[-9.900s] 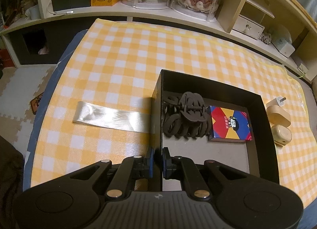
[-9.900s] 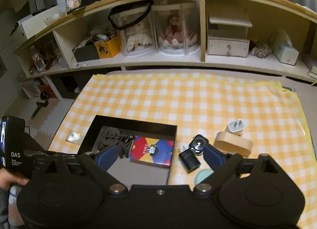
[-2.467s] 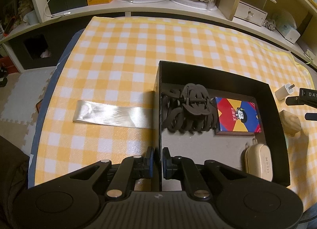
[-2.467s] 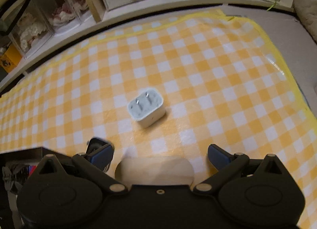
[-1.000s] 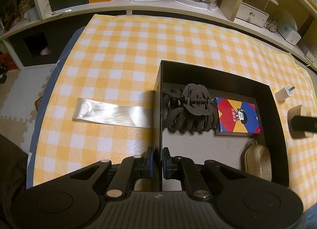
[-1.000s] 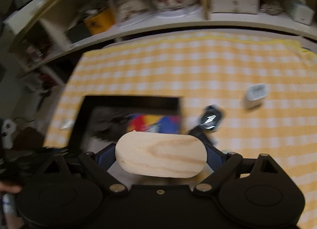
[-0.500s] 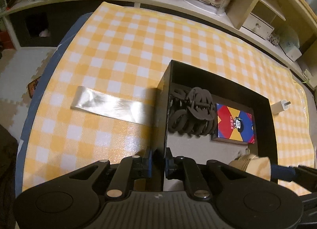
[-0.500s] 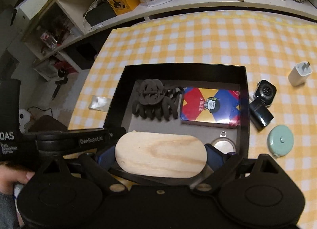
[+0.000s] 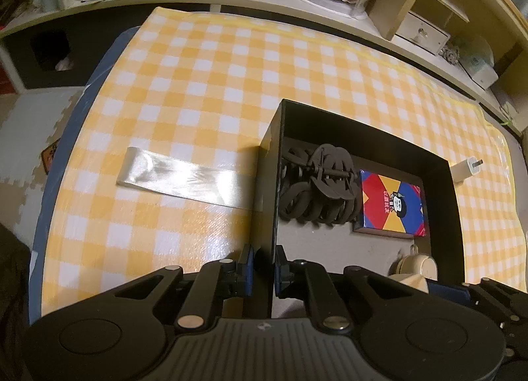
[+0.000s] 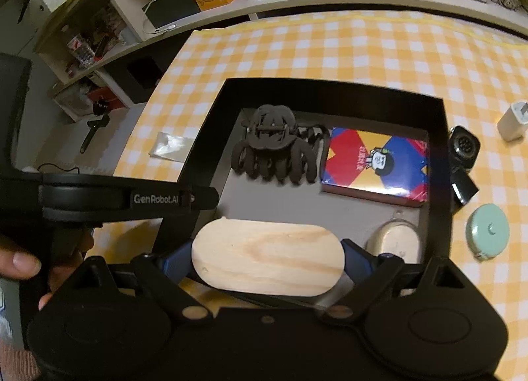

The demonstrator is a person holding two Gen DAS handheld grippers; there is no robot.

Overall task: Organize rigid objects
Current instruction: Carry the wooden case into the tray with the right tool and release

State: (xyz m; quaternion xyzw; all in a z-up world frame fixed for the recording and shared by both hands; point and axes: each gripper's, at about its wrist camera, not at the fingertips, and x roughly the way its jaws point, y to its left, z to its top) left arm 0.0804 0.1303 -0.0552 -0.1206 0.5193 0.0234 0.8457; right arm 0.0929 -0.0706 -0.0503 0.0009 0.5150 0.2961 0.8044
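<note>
A black box [image 9: 369,137] [image 10: 330,89] sits on the yellow checked cloth. It holds a black hair claw [image 9: 321,184] [image 10: 274,150], a colourful card box [image 9: 391,207] [image 10: 376,165] and a beige case [image 9: 417,265] [image 10: 394,239]. My left gripper [image 9: 264,269] is shut on the box's left wall. My right gripper [image 10: 267,257] is shut on an oval wooden block [image 10: 267,255], held above the box's near part; a corner of the block shows in the left wrist view [image 9: 411,280].
A white charger plug [image 10: 513,120] [image 9: 465,170], a black smartwatch [image 10: 463,163] and a mint tape measure [image 10: 488,231] lie right of the box. A silver strip [image 9: 184,178] lies left of it. Shelves line the far side.
My right gripper picked up the wooden block from the cloth at the right and carried it left over the box, now lower and closer. The left gripper kept its hold on the wall.
</note>
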